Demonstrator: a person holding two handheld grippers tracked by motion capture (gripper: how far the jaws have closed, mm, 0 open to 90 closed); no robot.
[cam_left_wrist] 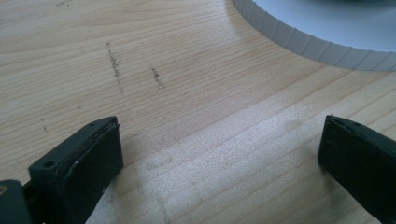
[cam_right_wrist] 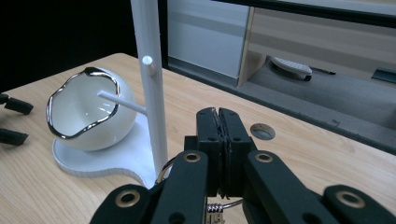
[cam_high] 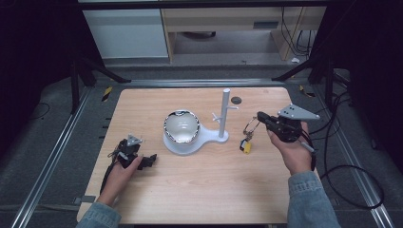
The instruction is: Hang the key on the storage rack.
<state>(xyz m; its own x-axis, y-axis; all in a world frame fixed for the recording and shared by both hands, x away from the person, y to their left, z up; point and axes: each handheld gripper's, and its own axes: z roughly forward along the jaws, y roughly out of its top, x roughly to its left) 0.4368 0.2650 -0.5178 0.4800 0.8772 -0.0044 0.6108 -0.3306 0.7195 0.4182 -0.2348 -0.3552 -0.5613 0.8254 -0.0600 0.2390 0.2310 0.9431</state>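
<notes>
A metal key ring with a small yellow tag [cam_high: 247, 137] is held off the bench, near the right edge, hanging from the right gripper [cam_high: 259, 117], whose jaws are closed tight on the ring. Just beside it stands the white peg stand with short side arms [cam_high: 224, 114] on its white flat base [cam_high: 209, 135], which also carries a white bowl with a wavy silver rim [cam_high: 181, 127] near the bench centre. The left gripper [cam_high: 151, 159] rests by the left edge, jaws wide apart and empty. The step in hand is judged to be carriage of the ring toward the stand. Next, the ring must be raised level with a side arm and slipped over it before release.
</notes>
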